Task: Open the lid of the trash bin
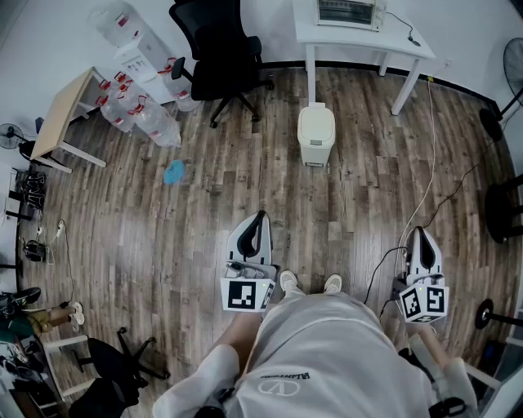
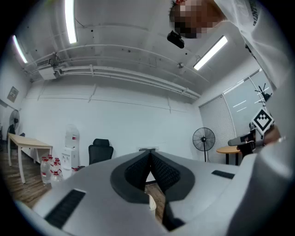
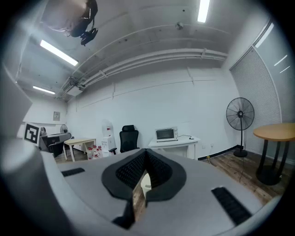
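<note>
A cream trash bin [image 1: 315, 135] stands on the wood floor ahead of me, its lid down. My left gripper [image 1: 260, 215] is held low in front of my feet, well short of the bin, jaws shut with nothing between them. My right gripper [image 1: 419, 232] hangs further right, also shut and empty. In the left gripper view the left gripper [image 2: 150, 155] points level into the room, and a sliver of the cream bin [image 2: 151, 203] shows below the closed tips. In the right gripper view the right gripper [image 3: 145, 152] shows its pads meeting, with a pale sliver of the bin [image 3: 146, 185] behind them.
A black office chair [image 1: 221, 57] stands left of the bin and a white table [image 1: 413, 51] with a toaster oven [image 1: 347, 12] behind it. Water bottles [image 1: 139, 114] and a wooden table [image 1: 61, 114] are at far left. A blue object [image 1: 174, 171] and a white cable [image 1: 431, 163] lie on the floor.
</note>
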Motion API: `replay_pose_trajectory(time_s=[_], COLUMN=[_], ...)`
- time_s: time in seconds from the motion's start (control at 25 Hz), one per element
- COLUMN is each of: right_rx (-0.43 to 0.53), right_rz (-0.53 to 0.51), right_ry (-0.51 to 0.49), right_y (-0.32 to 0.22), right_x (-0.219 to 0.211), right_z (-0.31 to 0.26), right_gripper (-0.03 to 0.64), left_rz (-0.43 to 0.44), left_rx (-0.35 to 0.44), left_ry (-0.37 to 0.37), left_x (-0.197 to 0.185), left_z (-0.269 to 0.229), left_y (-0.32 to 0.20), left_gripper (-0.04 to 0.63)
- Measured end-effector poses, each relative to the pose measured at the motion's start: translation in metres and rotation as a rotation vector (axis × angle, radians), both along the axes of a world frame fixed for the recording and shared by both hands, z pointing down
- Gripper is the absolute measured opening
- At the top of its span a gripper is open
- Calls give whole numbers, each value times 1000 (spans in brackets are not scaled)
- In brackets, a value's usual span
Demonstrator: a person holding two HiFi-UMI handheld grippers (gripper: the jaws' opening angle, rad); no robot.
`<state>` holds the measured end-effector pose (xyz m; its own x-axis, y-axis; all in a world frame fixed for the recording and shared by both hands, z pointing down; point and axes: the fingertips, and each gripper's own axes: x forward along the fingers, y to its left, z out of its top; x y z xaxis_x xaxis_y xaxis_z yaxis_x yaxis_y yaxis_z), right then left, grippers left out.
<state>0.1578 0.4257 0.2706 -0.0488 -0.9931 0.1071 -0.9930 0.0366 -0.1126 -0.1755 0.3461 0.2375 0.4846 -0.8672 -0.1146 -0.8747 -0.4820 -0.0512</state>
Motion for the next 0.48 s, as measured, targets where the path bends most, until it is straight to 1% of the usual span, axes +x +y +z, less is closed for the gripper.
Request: replay_pose_trajectory(time_s=[0.36, 0.48], right_rx=[-20, -21], right_rz=[-12, -27], right_ry=[1, -30], right_y=[-4, -5], right_x=[-20, -28], right_z=[6, 8], right_gripper=[15, 15], left_rz=[20, 28], left_rx=[4, -1], left_ry=[7, 16], left_x=[-10, -12], left_z=[2, 4], left_y=[-6, -8], left_gripper=[0, 0])
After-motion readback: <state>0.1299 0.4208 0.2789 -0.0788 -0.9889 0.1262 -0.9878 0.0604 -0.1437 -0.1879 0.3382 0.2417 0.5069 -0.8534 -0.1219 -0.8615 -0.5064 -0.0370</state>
